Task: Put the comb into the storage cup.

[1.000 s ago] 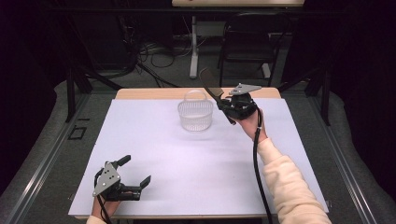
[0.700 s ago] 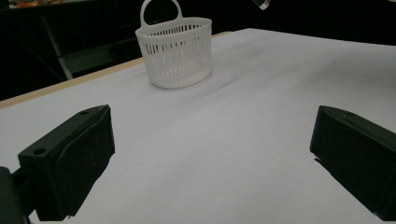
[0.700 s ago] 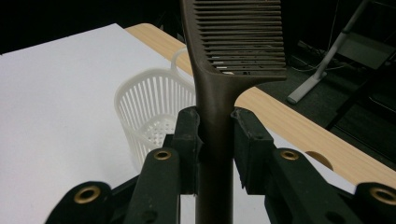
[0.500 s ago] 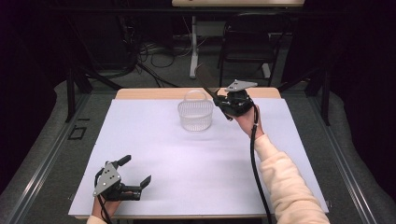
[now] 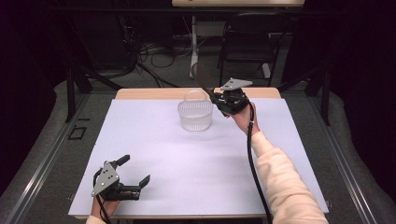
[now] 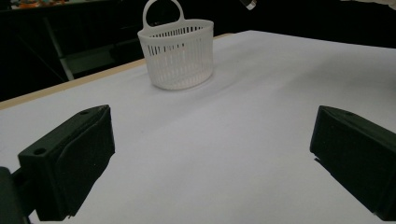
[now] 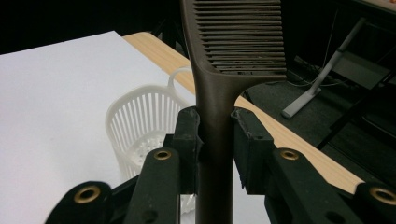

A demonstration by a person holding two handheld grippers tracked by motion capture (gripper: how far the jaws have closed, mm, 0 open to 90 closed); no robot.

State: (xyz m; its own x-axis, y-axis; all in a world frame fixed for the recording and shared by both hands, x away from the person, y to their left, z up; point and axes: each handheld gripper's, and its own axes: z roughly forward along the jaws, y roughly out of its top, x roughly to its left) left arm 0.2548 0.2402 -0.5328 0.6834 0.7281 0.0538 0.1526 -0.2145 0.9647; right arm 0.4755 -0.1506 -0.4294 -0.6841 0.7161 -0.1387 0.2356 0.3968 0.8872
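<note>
A dark brown comb (image 7: 233, 42) stands up between the pads of my right gripper (image 7: 215, 128), which is shut on its handle, teeth end upward. In the high view this right gripper (image 5: 215, 97) hovers at the far side of the table, just right of a white slatted plastic basket (image 5: 195, 114), and the comb (image 5: 201, 77) slants up and left over the basket's handle. The basket (image 7: 135, 121) is below and left of the jaws, and looks empty. My left gripper (image 5: 135, 170) rests open near the front left corner, nothing between its jaws; the basket (image 6: 176, 51) is far ahead of it.
A white sheet (image 5: 187, 158) covers the table, with a wooden strip (image 5: 154, 93) bare along the far edge. Beyond the table stand a dark chair (image 5: 247, 42) and cables on the floor. A cable (image 5: 252, 158) trails from the right gripper along the sleeve.
The right gripper with the comb has drifted slightly up and toward the far edge, closer to the basket's rim. The left gripper has stayed put.
</note>
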